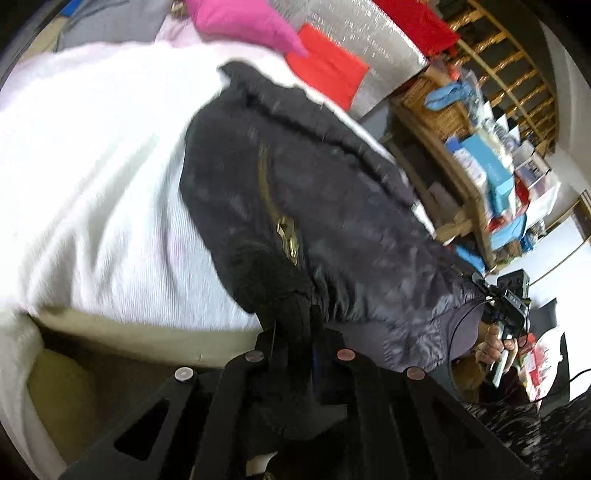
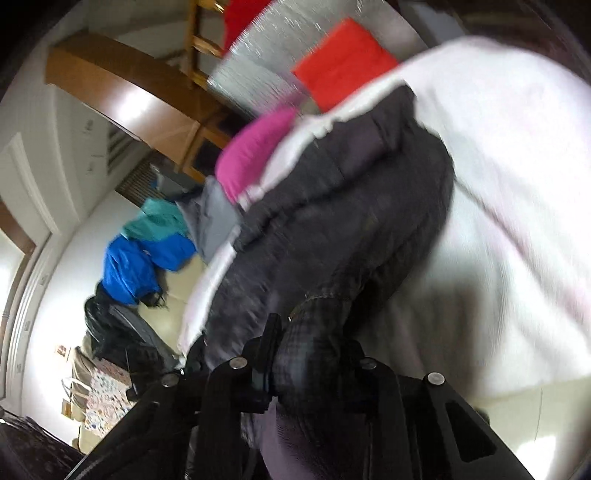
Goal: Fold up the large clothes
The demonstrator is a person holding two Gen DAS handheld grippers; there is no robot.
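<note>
A dark padded jacket [image 1: 314, 192] with a gold zipper [image 1: 286, 236] hangs stretched over a white-covered bed [image 1: 92, 166]. My left gripper [image 1: 295, 332] is shut on the jacket's black ribbed hem. My right gripper [image 2: 310, 354] is shut on another edge of the same jacket [image 2: 332, 229], with cloth bunched between its jaws. The right gripper, held in a hand, also shows at the right of the left wrist view [image 1: 509, 299]. Both views are blurred.
A pink cushion [image 1: 243, 22], a red cloth [image 1: 325, 70] and a silver mat [image 1: 369, 48] lie at the far end of the bed. Cluttered wooden shelves [image 1: 480, 155] stand on one side. A blue and teal jacket [image 2: 147, 251] lies on the floor.
</note>
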